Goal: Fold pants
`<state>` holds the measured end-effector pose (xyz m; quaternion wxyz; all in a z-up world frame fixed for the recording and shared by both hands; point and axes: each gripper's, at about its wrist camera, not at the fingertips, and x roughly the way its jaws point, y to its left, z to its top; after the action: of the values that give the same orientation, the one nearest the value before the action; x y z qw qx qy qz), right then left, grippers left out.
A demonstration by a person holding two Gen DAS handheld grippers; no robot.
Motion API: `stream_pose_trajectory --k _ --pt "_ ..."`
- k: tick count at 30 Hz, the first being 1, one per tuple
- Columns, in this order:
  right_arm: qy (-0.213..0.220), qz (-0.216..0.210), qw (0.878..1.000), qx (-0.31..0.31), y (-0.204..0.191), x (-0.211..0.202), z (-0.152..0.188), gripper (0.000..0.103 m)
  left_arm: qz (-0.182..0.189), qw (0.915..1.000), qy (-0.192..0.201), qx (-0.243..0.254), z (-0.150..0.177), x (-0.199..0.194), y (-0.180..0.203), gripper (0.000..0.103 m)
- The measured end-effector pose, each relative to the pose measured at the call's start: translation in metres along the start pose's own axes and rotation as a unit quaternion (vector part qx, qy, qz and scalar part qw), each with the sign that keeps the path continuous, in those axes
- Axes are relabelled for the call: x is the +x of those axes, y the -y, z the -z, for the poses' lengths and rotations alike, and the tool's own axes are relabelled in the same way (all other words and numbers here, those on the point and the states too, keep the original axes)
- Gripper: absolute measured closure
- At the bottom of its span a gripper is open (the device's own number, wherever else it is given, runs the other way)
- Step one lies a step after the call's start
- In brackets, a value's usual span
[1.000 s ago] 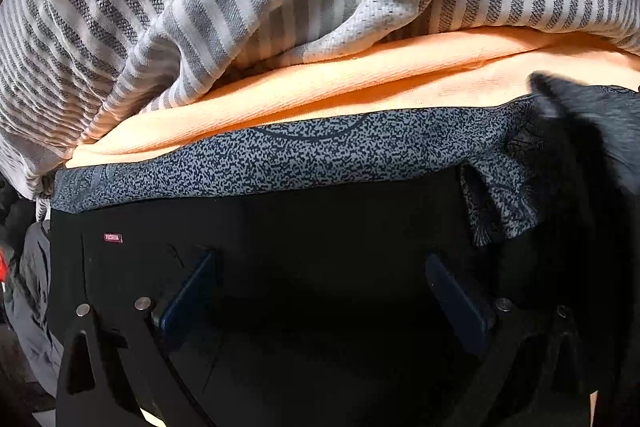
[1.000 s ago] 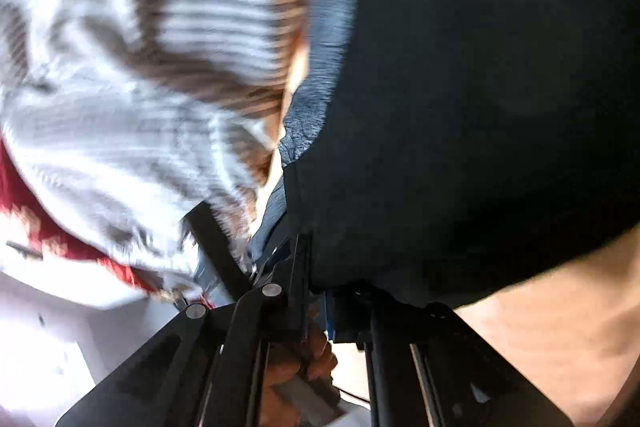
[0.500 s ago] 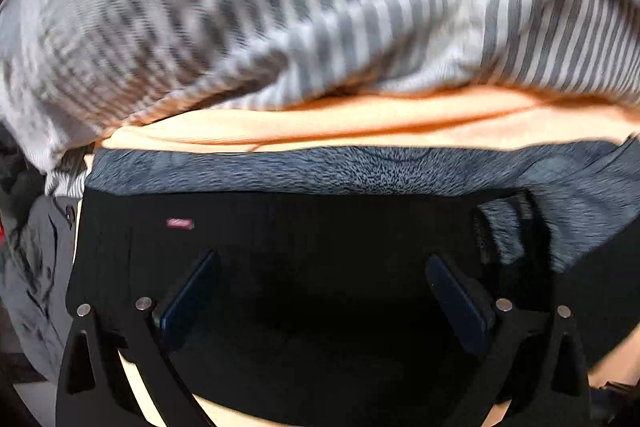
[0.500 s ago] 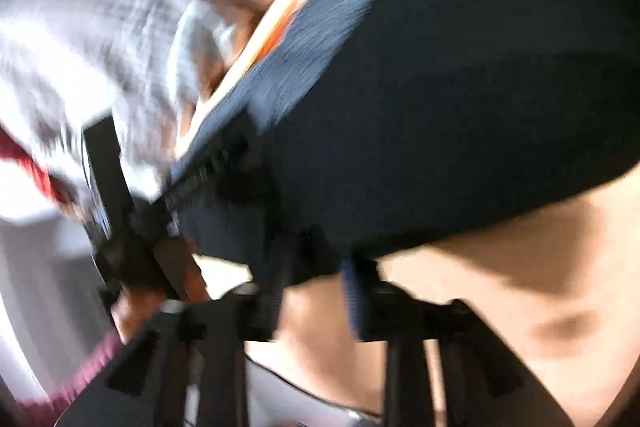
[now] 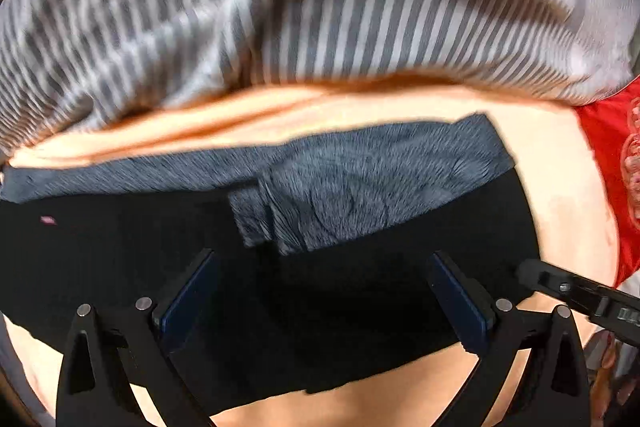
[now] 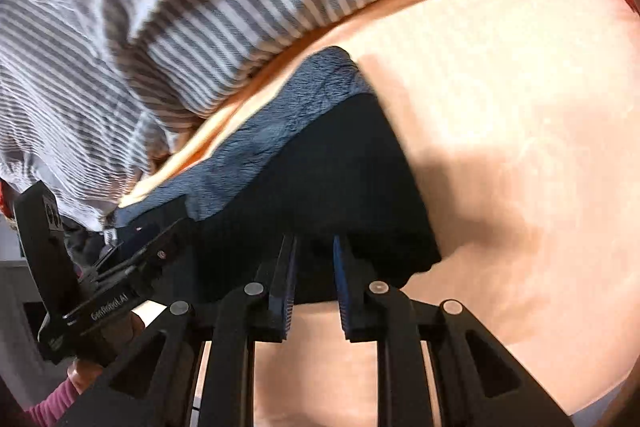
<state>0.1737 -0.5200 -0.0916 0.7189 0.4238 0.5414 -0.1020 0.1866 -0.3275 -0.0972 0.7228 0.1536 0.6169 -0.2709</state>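
Observation:
The black pants (image 5: 340,315) lie folded flat on the orange sheet (image 5: 400,107), with a blue-grey speckled lining (image 5: 360,183) turned out along the far edge. My left gripper (image 5: 320,291) hovers wide open over the pants, touching nothing. In the right wrist view the pants (image 6: 328,195) lie just ahead of my right gripper (image 6: 314,255), whose fingers stand a little apart at the pants' near edge with no cloth clearly pinched. The left gripper (image 6: 132,259) shows at the left there, and the right gripper's finger (image 5: 568,287) shows at the right in the left wrist view.
A grey-and-white striped blanket (image 5: 320,7) is bunched up behind the pants, also in the right wrist view (image 6: 200,7). Red cloth (image 5: 604,147) lies at the right. The orange sheet (image 6: 520,147) stretches to the right of the pants.
The right gripper has let go of the pants' corner and dropped low to their near edge. The folded pants now lie flat. The left view has shifted right.

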Motion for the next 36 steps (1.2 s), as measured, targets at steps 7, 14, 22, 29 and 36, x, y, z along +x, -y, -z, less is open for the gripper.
stream_pose_trajectory --k 7,14,22,29,36 --pt "-0.010 -0.017 1.000 -0.005 0.008 0.009 0.004 0.085 -0.060 0.9957 -0.036 -0.060 0.012 0.035 -0.047 0.000" --pt "-0.036 -0.022 0.999 -0.019 0.003 -0.012 0.008 0.068 -0.115 0.9903 -0.026 -0.074 0.018 -0.003 -0.079 0.000" --pt "-0.084 -0.015 0.995 -0.056 -0.004 -0.025 0.033 0.041 -0.127 0.9755 -0.041 -0.175 0.074 -0.040 -0.108 0.000" --pt "-0.114 0.003 0.988 -0.100 -0.023 -0.014 0.040 0.037 -0.110 0.9580 -0.054 -0.259 0.126 -0.044 -0.143 0.000" --pt "-0.113 0.019 0.988 -0.101 -0.058 0.008 0.057 0.037 -0.096 0.9576 -0.049 -0.267 0.147 -0.054 -0.180 0.000"
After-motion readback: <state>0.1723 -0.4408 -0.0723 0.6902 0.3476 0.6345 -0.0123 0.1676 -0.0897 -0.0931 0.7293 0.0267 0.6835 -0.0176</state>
